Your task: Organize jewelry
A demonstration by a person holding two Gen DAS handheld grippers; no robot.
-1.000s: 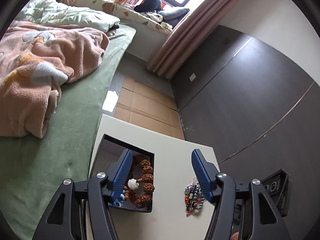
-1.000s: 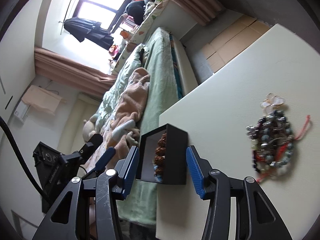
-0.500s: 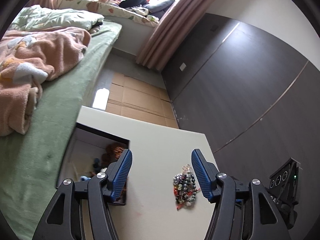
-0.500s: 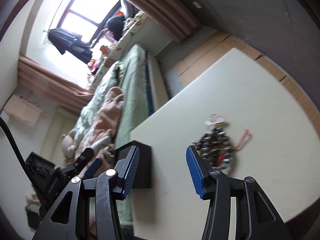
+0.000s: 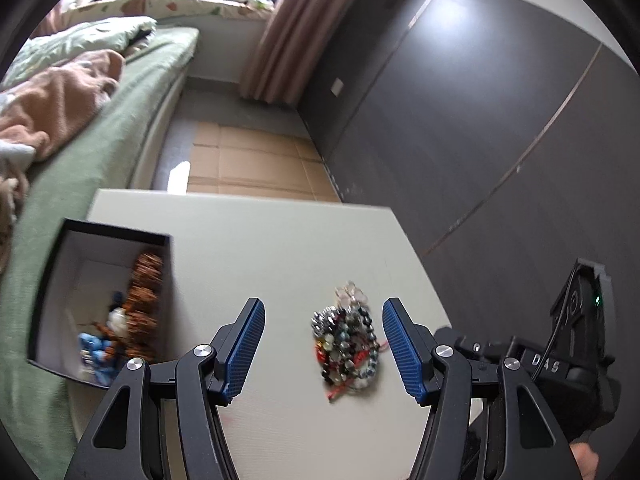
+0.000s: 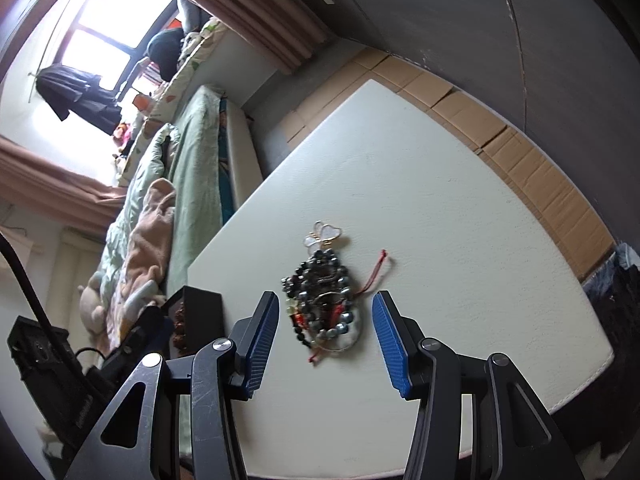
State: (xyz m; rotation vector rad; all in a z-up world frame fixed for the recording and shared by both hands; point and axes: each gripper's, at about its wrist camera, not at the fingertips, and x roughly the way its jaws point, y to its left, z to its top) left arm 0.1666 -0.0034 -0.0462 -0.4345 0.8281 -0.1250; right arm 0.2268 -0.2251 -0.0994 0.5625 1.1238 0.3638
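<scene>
A heap of beaded bracelets (image 5: 347, 346) with red cord and a white butterfly charm lies on the white table (image 5: 256, 240). It also shows in the right wrist view (image 6: 324, 306). A black open box (image 5: 60, 248) at the table's left edge holds brown bead strings, a white bead and blue beads; its corner shows in the right wrist view (image 6: 204, 316). My left gripper (image 5: 323, 344) is open and empty, with the heap between its fingers, nearer the right one. My right gripper (image 6: 325, 338) is open and empty, framing the same heap.
A green bed (image 5: 100, 128) with a pink blanket runs along the table's left side. Cardboard sheets (image 5: 248, 160) cover the floor beyond the table. A dark wall (image 5: 480, 120) stands to the right. The other gripper's body (image 5: 560, 360) sits at the right edge.
Both grippers have swung away from the black box toward the bracelet heap, which now sits between each pair of fingers. Both stay open.
</scene>
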